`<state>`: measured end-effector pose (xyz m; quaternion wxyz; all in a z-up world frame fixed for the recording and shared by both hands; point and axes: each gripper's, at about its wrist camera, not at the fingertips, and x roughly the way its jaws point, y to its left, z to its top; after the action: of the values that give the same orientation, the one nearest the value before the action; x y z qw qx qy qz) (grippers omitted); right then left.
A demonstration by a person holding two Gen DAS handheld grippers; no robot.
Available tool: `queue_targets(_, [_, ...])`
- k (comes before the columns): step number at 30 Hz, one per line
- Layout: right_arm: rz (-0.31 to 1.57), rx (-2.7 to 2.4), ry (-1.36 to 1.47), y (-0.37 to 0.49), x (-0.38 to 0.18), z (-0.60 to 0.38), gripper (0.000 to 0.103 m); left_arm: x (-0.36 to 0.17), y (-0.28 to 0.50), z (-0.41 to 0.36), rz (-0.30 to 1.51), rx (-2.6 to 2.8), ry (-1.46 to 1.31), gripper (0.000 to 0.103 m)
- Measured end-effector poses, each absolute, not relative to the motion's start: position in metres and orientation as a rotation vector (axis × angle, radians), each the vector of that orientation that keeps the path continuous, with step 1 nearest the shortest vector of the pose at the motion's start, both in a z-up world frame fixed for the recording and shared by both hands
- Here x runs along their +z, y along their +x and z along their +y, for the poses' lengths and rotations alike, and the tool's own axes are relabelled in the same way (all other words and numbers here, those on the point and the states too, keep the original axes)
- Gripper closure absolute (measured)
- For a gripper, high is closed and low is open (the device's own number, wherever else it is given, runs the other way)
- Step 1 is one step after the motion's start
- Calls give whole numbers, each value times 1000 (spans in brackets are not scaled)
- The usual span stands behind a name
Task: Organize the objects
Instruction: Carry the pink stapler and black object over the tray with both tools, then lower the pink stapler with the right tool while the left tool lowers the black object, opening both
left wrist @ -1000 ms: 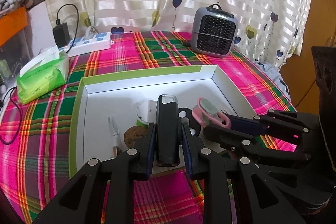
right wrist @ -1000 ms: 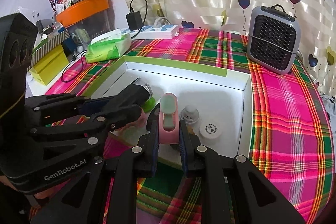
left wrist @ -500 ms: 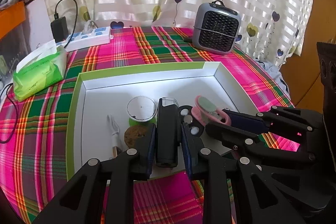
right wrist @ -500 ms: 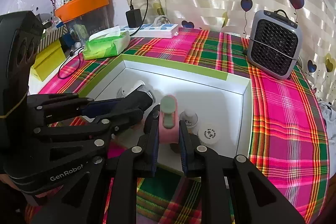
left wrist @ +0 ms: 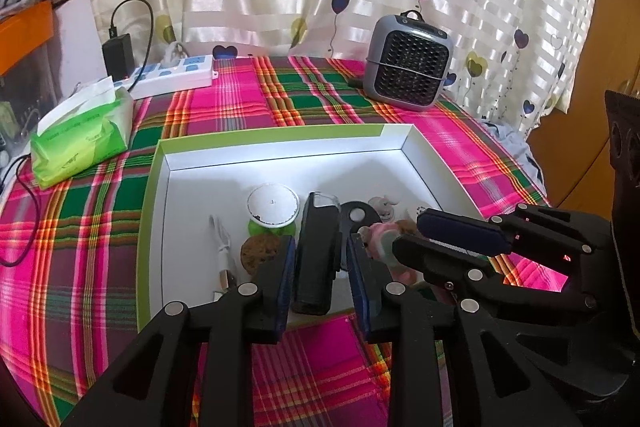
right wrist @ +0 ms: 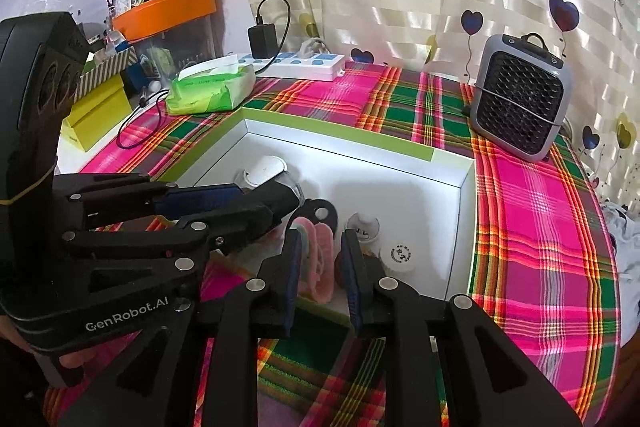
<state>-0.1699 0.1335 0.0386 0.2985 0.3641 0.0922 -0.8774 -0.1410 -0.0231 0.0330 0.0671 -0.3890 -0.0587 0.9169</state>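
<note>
In the white box (left wrist: 276, 163), the left gripper (left wrist: 320, 267) has just been opening, gaps now flanking the black device (left wrist: 316, 255) between its jaws; the right gripper (right wrist: 320, 267) likewise loosens around the pink item (right wrist: 322, 259)

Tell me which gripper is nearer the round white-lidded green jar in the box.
Left. The left gripper sits just right of the jar, straddling a black device; the right gripper lies further right.
</note>
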Motion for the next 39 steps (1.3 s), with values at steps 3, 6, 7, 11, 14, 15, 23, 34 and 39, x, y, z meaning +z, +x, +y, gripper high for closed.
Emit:
queue_targets(3, [243,-2333,963,-166,40,134,80,35,-138,-23,-180,2762,-1166,78])
queue_targets(6, [240,-2335,954,-161,42,135,80,37,-133,-23,-184,2762,-1157,78])
queue_targets(7, [238,-2336,951,-159,43,136,80,38,-131,-22,-185,2763,-1154,78])
queue_targets(11, [232,-2339,939,-152,47,137,80,41,-123,-22,-189,2775,-1140,78])
queue_targets(14, [231,-2340,932,-147,48,138,80,44,-117,-20,-186,2787,-1137,78])
queue_targets(15, [229,-2340,931,-146,49,138,80,44,-115,-20,-181,2791,-1134,78])
queue_targets(23, [218,-2343,914,-132,54,140,80,50,-99,-17,-161,2814,-1118,78])
queue_targets(34, [220,-2349,880,-112,60,143,80,56,-79,-13,-140,2841,-1097,78])
queue_targets(39, [214,-2349,877,-105,60,143,79,57,-70,-12,-131,2854,-1090,78])
